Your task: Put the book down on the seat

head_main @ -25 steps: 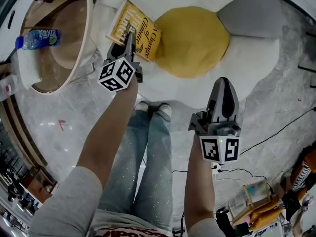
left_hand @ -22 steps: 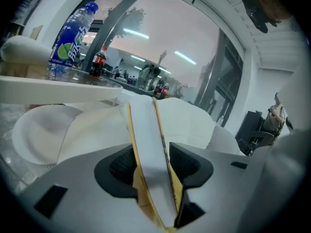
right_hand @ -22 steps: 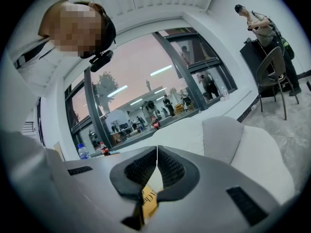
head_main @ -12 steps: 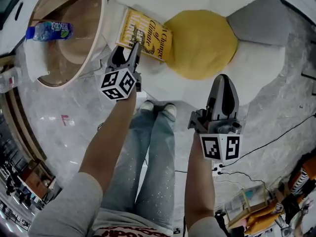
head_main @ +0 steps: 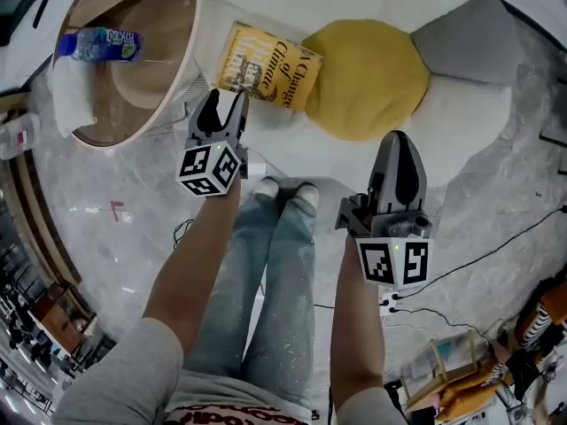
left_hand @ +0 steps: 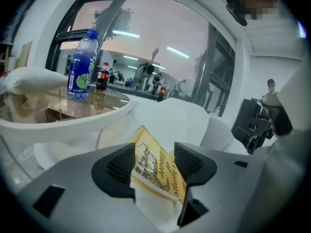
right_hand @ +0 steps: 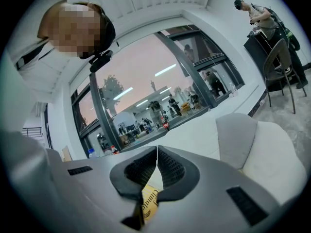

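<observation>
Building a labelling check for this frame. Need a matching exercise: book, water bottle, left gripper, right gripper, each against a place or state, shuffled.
Column one:
1 book
2 water bottle
3 left gripper
4 right gripper

Column two:
A jaws together
B lying on the white seat beside the yellow cushion
C jaws apart, gripping nothing
D on the round table

Pairs: 1-B, 2-D, 3-C, 4-A.

Note: the left jaws have just been opening; nothing sits between them.

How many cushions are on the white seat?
2. A round yellow cushion lies in the middle of the white seat, beside the yellow book; a grey cushion lies at its upper right in the head view. More may be out of frame.
</observation>
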